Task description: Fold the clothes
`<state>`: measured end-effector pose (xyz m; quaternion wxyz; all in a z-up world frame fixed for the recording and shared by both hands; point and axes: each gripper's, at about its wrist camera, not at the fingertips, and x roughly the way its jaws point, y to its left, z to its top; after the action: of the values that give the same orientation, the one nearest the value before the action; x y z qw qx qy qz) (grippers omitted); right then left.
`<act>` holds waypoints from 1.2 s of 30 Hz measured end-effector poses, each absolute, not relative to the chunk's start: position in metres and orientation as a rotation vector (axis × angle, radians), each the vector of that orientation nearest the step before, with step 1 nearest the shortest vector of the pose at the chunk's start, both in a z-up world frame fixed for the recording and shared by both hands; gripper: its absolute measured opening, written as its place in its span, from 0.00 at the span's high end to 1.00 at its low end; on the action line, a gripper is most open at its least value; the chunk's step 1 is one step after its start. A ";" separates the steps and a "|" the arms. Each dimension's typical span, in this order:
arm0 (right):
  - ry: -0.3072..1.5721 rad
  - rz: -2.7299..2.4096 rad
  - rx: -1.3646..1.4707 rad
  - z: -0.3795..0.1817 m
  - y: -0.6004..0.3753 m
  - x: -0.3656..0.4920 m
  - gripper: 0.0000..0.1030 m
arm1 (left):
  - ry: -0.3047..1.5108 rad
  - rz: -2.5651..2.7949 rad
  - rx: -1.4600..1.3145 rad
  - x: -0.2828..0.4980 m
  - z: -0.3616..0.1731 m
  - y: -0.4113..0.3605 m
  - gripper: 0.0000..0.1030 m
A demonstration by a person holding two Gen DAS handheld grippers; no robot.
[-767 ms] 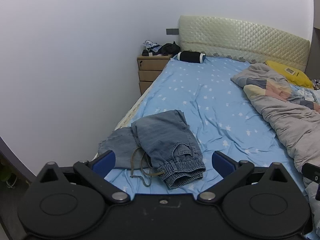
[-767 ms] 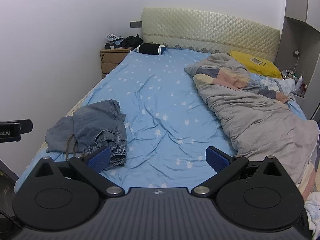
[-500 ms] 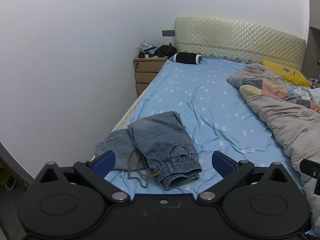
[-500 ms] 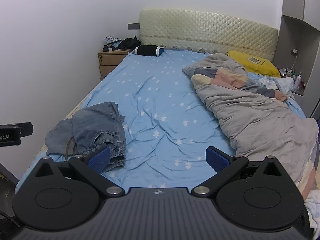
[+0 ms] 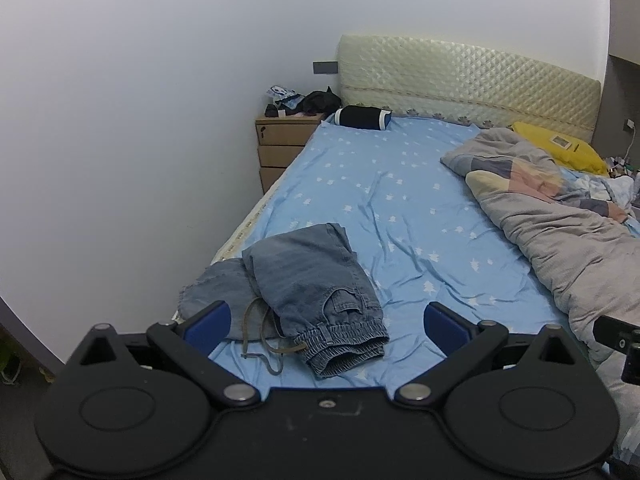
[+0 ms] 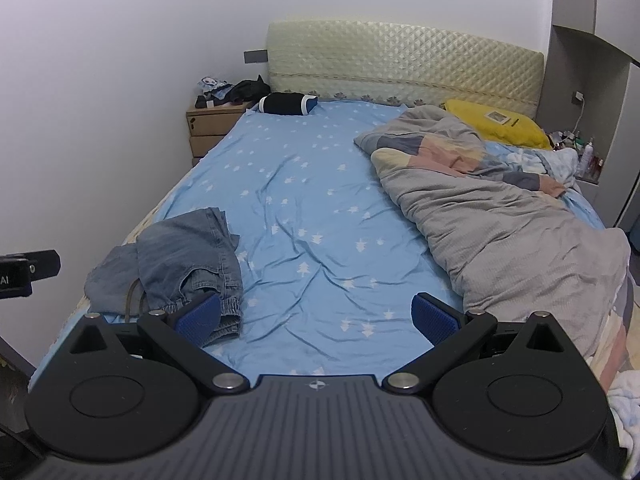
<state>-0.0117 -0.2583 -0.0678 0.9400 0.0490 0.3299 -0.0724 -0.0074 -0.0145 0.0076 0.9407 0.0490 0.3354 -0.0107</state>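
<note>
- A wooden nightstand (image 5: pixel 285 142) is seen at the far left, against the white wall, with dark clutter heaped on its top.
- The denim trousers (image 5: pixel 316 280) are laid in a folded bundle at the near left corner of the bed (image 5: pixel 400 208), on the blue star-patterned sheet; the elastic cuffs are turned toward the camera and a drawstring (image 5: pixel 266 344) is trailed out beside them.
- The left tongs (image 5: pixel 326 326) are held wide apart and nothing is gripped; the trousers are framed between the two blue pads, just beyond them, nearer the left pad.
- The right tongs (image 6: pixel 318 316) are likewise spread wide and nothing is held; from this view the trousers (image 6: pixel 188 256) are placed at the left, partly hidden behind the left pad, with bare sheet between the pads.
- A black bolster (image 6: pixel 287 104) is set at the head of the bed, below the quilted headboard (image 6: pixel 404 64).
- A grey duvet (image 6: pixel 504 224) is bunched along the right side, with a yellow pillow (image 6: pixel 496 124) behind it.
</note>
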 end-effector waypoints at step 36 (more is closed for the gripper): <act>0.666 -0.174 0.127 -0.072 -0.263 -0.012 0.00 | 0.700 -0.057 0.112 -0.004 0.005 -0.025 0.00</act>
<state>-0.0122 -0.2630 -0.0724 0.9393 0.0624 0.3263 -0.0854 -0.0036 -0.0254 0.0050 0.9374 0.0550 0.3428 -0.0281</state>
